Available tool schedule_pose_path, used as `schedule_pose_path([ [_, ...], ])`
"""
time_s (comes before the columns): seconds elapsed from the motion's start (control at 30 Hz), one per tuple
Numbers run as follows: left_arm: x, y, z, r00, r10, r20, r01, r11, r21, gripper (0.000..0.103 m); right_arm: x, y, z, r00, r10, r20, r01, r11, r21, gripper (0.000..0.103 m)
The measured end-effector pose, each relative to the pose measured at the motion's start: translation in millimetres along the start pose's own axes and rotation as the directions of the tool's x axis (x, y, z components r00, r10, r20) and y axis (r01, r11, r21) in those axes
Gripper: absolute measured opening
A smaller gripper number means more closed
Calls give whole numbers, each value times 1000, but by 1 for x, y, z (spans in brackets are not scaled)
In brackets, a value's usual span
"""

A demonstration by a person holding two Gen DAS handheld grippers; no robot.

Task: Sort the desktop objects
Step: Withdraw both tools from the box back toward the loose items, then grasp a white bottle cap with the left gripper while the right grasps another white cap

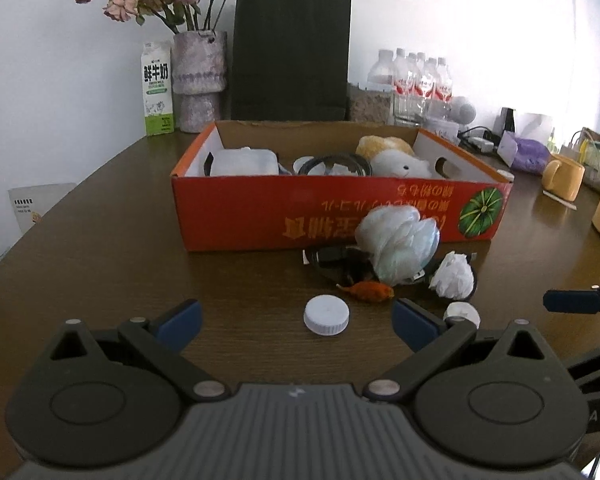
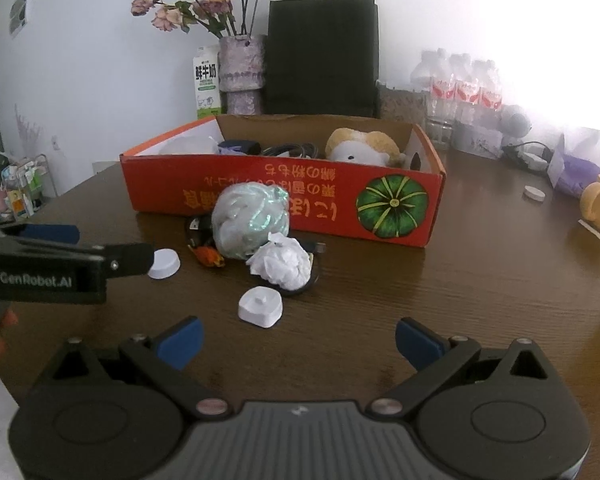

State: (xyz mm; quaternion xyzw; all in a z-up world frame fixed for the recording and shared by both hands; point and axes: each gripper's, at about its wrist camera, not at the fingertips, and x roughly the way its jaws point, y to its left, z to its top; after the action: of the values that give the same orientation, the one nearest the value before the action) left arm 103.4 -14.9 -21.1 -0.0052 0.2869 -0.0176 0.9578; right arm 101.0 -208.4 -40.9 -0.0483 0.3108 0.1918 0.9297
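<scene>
Left of the orange box (image 1: pixel 340 216), a milk carton (image 1: pixel 158 88) and flower vase (image 1: pixel 199 80) stand. Before the box lie a white cap (image 1: pixel 326 315), orange scrap (image 1: pixel 370 291), plastic bundle (image 1: pixel 400 242) and crumpled paper (image 1: pixel 453 274). The left claw (image 1: pixel 296 322) and right claw (image 2: pixel 298 340) gape empty above the table (image 1: pixel 120 240).

Bare table (image 1: pixel 120 240) fills the left of the frame; at centre right, the red box (image 1: pixel 260 208) and clutter pile (image 1: pixel 396 240) block passage
</scene>
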Motion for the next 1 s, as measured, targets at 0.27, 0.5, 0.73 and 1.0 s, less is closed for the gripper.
schedule_pose_path([
  [0.27,20,0,2,1000,1,-29,-1,1000,9,87,22,7,3,1000,4,-22,-5,1000,-15,85],
  [0.5,34,-3,0,999,-8,-52,10,1000,30,69,25,13,6,1000,19,0,-19,999,-30,62],
  [0.73,33,-12,1,999,-30,-39,32,997,67,40,23,19,7,999,36,9,-36,998,-42,39],
  [1.0,30,-17,1,999,-39,-36,42,995,85,29,21,20,7,998,55,15,-54,998,-37,26],
])
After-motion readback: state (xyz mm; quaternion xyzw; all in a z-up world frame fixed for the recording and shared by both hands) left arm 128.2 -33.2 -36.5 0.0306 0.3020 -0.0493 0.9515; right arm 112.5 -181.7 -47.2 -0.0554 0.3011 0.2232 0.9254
